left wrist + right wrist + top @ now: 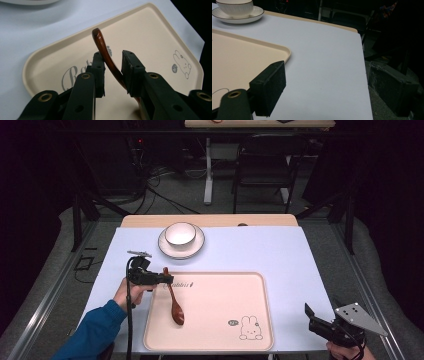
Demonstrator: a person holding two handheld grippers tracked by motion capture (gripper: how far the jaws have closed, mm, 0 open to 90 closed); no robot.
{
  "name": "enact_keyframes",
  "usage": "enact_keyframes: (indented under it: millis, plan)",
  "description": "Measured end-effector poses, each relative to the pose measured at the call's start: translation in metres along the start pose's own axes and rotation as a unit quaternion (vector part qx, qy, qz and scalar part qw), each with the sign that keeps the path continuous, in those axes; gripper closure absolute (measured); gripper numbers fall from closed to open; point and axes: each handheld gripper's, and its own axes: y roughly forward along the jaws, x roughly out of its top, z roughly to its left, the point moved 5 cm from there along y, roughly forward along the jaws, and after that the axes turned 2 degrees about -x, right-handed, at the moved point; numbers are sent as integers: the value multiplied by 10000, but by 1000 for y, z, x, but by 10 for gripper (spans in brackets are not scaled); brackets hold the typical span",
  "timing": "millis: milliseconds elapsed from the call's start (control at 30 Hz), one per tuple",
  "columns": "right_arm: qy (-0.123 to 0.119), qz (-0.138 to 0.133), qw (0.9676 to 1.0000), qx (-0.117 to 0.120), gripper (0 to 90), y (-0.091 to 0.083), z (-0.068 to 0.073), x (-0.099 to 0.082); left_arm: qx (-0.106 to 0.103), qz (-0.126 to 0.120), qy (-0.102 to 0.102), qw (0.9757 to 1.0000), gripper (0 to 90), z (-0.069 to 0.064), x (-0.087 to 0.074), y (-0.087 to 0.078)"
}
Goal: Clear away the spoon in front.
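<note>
The left gripper (161,279), in the high view, sits at the tray's (210,340) near-left corner with the brown spoon's (175,306) handle between its jaws, bowl end resting on the tray toward the person. The left gripper view shows the jaws parted a little around the handle: one pad touches it, the other stands just off. A clean release would want both pads clear before lifting away. In the right gripper view, the right gripper (334,87) gapes wide, empty, beside the tray.
</note>
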Motion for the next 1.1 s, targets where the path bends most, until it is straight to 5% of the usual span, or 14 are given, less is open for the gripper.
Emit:
enact_keyframes:
  millis: [300, 733, 1000, 1100]
  plan:
    - [-19, -6, 10000, -52, 142, -5, -1, -2, 380, 274, 230, 9986, 724, -3, -4, 21]
    - [-24, 5, 10000, -60, 142, -5, -1, -2, 792, 477, 319, 9952, 684, 2, -7, 27]
    - [-17, 11, 10000, -61, 142, -5, -1, -2, 1002, 556, 310, 9929, 607, 4, -7, 28]
    - [-24, 11, 10000, -55, 142, -5, -1, -2, 1136, 606, 365, 9910, 512, 5, -7, 28]
